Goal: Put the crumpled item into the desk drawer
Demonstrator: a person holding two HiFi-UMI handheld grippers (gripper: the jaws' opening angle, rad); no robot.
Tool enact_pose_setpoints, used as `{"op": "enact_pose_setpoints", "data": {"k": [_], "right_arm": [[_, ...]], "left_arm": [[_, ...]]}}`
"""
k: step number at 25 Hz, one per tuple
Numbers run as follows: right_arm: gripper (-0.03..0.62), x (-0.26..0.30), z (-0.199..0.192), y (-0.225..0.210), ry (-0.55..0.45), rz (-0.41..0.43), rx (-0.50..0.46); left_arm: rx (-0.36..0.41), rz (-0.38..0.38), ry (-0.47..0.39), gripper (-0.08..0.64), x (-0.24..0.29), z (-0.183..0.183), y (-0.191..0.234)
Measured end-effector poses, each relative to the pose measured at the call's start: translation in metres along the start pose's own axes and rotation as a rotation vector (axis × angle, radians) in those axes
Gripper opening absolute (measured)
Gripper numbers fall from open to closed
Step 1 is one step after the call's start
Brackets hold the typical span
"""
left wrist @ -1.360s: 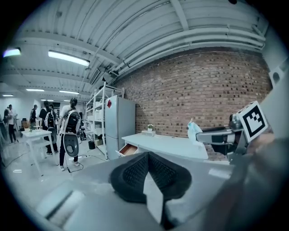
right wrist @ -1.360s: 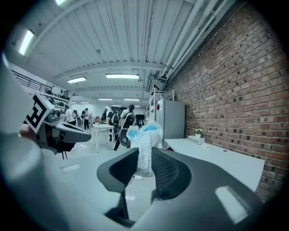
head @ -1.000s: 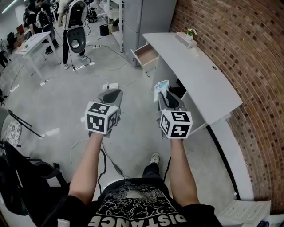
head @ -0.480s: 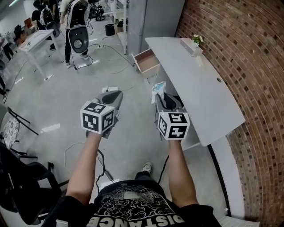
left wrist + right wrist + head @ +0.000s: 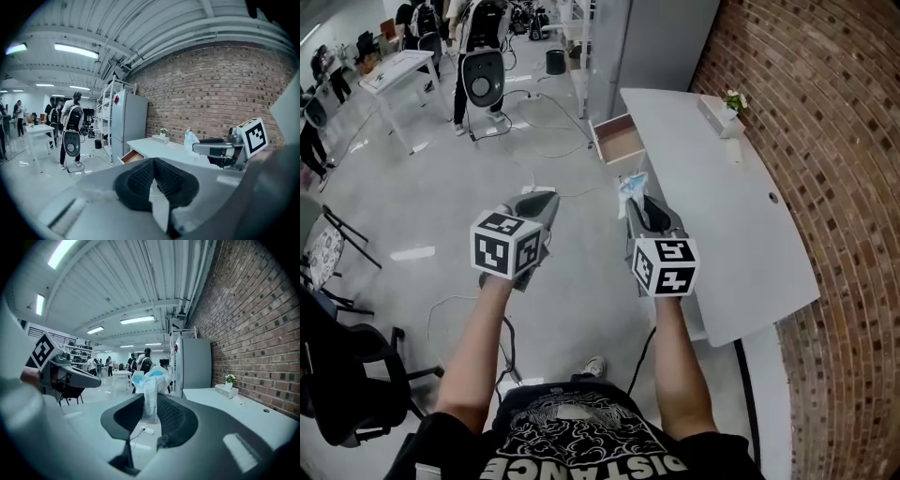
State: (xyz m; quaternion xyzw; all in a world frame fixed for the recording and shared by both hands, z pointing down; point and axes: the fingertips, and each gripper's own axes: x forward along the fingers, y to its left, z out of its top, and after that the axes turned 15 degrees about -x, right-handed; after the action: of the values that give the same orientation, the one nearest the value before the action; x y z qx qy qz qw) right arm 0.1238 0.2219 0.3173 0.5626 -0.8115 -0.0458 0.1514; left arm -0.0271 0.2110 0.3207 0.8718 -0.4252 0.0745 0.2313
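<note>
**Payload: crumpled item riding in right gripper, drawer well ahead**

Crumpled item, white with blue patches, is sitting upright between the right gripper's pads. They are clamping only its lower part; most of it is sticking up past the tips. Jaws have just been squeezing in a touch tighter on it. It is hanging in the air over the floor, just beside the desk edge and well short of the drawer.

Left gripper is travelling alongside, pads together, nothing between them.

Drawer is standing pulled out at the desk's far end, interior showing, apparently empty from here.

Risks, as I'm judging them:
- Grip is biting on a thin, soft section. A fast swing or a brush against the desk edge could be pulling the item out.
- The loose top is flopping free. It could be catching on the drawer front or draping over the rim instead of dropping inside.
- Cable and power strip are lying on the floor along the walking path, so tripping or snagging is possible.
- Releasing before the tips are over the drawer opening would be putting it on the floor.
</note>
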Motion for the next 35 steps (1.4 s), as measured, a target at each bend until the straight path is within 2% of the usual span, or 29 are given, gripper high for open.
{"op": "enact_pose_setpoints", "data": {"k": [7,21,26,35], "right_arm": [[0.091,0.01,-0.009,-0.025,-0.002,0.041,-0.003],[0.091,0.026,-0.021,-0.042,0.002,0.078,0.009],[0.091,0.041,-0.025,-0.044,0.008,0.084,0.009],[0.092,0.094,-0.023,-0.051,0.018,0.091,-0.009]], "left_arm": [[-0.002,0.045,0.0,0.0,0.021,0.002,-0.006],[-0.002,0.081,-0.005,0.0,0.041,0.007,-0.005],[-0.017,0.094,-0.008,0.0,0.048,0.007,0.009],[-0.022,0.1,-0.029,0.0,0.082,0.03,0.05]]}}
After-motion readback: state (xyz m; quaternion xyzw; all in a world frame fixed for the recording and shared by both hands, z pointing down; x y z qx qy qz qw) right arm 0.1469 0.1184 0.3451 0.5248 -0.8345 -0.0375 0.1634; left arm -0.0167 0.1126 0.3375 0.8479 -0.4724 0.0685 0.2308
